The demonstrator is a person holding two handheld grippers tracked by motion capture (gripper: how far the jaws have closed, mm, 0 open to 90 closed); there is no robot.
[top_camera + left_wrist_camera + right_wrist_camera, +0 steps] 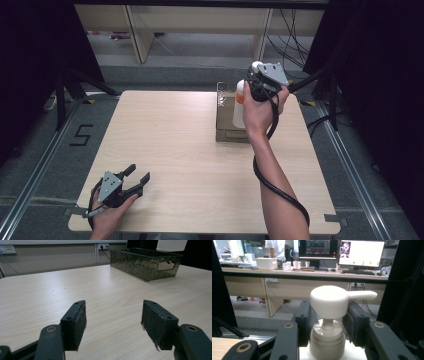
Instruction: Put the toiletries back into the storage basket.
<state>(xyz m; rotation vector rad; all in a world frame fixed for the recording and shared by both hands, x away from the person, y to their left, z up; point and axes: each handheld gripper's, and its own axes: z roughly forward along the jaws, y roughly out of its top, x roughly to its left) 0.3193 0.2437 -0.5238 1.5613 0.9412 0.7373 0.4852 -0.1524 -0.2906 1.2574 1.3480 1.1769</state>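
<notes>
- My right gripper (256,84) is clamped on a white pump bottle (239,107), taken at the neck just under the pump head (329,301). In the right gripper view the two black jaws press the collar from either side, with the spout (362,295) pointing off to that view's right.
- The bottle hangs upright over the far right part of the table (175,165), at or just above the metal tray (226,131). From the high view I cannot tell whether its base touches the tray floor or is clear of it.
- My reading of the step: a carry between tray and table, either setting the bottle in or lifting it out. The pictures alone do not settle which.
- The next move calls for keeping the bottle plumb and minding the tray wall (140,265). The grip sits high on the neck, so I judge the body could swing if I move fast.
- Right arm pose: forearm stretched forward from the bottom edge, wrist raised, hand wrapped round the gripper body, grey plate on top, cable looping back down along the arm.
- My left gripper (138,179) rests low at the near left corner of the table, well apart from the tray. Its jaws stand wide with nothing between them; the left gripper view shows bare tabletop in the gap and the tray far off.
- The left hand (107,212) holds its handle loosely and idle, jaws aimed toward the tray.
</notes>
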